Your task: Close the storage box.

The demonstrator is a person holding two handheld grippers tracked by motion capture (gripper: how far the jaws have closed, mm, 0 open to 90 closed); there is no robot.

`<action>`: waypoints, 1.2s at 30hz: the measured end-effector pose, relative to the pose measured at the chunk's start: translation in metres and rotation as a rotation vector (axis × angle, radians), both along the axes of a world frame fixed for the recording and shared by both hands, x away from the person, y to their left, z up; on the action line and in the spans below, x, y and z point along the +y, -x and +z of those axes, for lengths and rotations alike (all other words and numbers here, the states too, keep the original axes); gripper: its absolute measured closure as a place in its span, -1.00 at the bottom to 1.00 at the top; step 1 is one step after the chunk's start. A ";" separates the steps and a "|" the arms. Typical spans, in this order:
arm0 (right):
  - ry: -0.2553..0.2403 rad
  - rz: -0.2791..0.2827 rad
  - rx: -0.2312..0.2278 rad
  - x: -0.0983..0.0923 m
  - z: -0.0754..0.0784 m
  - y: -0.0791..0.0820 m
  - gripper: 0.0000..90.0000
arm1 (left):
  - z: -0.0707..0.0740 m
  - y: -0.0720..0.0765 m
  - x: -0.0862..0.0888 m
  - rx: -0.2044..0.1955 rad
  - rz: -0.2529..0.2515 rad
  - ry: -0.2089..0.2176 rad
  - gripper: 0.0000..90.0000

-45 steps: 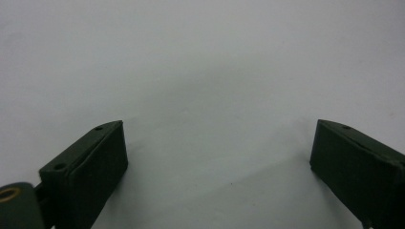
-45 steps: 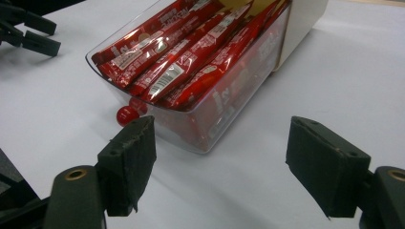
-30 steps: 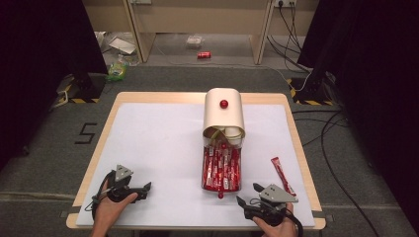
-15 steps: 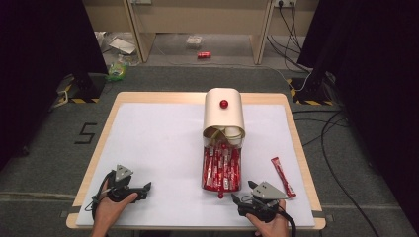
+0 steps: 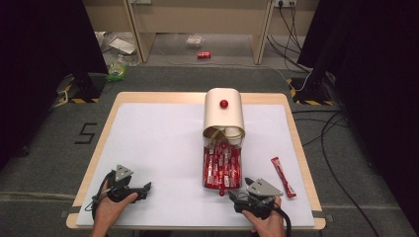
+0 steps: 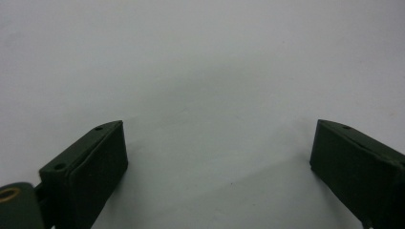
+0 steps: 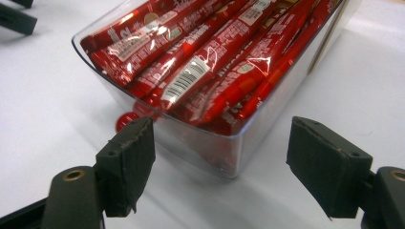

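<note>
1. Approaching the near end of the clear tray (image 7: 224,157) with the right gripper (image 7: 219,157); jaws spread wide, nothing pinched, one jaw to each side of the tray's near corner without touching it.
2. Resting on the white table (image 5: 148,148), the tray (image 5: 222,183) packed lengthwise with red sachets (image 7: 191,71); far end tucked under a cream bread-bin-style cover (image 5: 224,112) topped by a red knob (image 5: 224,103).
3. Peeking out beneath the tray's near wall, a small red ball (image 7: 125,120), just beside the right gripper's left-hand jaw in the right gripper view.
4. Lying apart to the right of the tray, one loose red sachet (image 5: 282,177), near the right gripper (image 5: 236,198) in the high view.
5. Idling at the near left of the table, the left gripper (image 5: 143,187), well away from the tray; jaws (image 6: 217,157) spread over bare tabletop, holding nothing.
6. Step judged in hand: lining up for a grasp, most likely on the tray's near end or on a sachet inside.
7. Next move calling for: a short advance and slight drop, centring the jaws on the chosen target, then closing gently; thin clear wall and slippery wrappers likely to demand a square, careful pinch.
</note>
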State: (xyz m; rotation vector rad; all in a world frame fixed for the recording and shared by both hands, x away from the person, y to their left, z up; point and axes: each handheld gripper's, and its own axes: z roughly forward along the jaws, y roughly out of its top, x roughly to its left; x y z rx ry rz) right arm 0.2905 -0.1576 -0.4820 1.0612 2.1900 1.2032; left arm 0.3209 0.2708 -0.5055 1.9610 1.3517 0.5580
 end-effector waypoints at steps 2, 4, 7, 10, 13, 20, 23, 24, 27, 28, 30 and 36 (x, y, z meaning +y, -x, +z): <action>-0.009 -0.007 -0.005 0.001 0.000 -0.003 -0.43 | 0.000 0.000 0.000 0.000 0.000 0.000 -0.90; -0.013 -0.004 -0.006 0.002 0.000 -0.005 -0.44 | 0.000 0.000 0.000 0.000 0.000 0.000 -0.90; -0.014 0.002 -0.013 0.006 0.000 -0.007 -0.46 | 0.000 0.000 0.000 0.000 0.000 0.001 -0.90; -0.017 0.006 -0.022 0.009 0.001 -0.008 -0.46 | 0.000 0.000 0.000 0.000 0.000 0.000 -0.90; -0.028 -0.003 -0.036 0.009 0.002 -0.009 -0.46 | 0.000 0.000 0.000 0.000 0.000 0.001 -0.90; -0.079 -0.023 -0.040 0.005 0.004 -0.015 -0.46 | 0.000 0.000 0.000 0.000 0.000 0.000 -0.90; -0.089 -0.031 -0.045 0.005 0.004 -0.016 -0.46 | 0.000 0.000 0.000 0.000 0.000 0.001 -0.90; -0.093 -0.032 -0.047 0.005 0.004 -0.016 -0.46 | 0.000 0.000 0.000 0.001 0.000 0.000 -0.90; -0.092 -0.038 -0.050 0.006 0.004 -0.018 -0.47 | 0.000 0.000 0.000 0.000 0.000 0.000 -0.90; -0.095 -0.040 -0.052 0.006 0.004 -0.018 -0.46 | 0.000 0.000 0.000 0.000 0.000 0.000 -0.90; -0.098 -0.043 -0.051 0.006 0.004 -0.020 -0.47 | 0.000 0.000 0.000 0.000 0.000 0.000 -0.90; -0.106 -0.059 -0.056 0.006 0.001 -0.026 -0.47 | 0.000 0.000 0.000 0.001 -0.001 -0.001 -0.90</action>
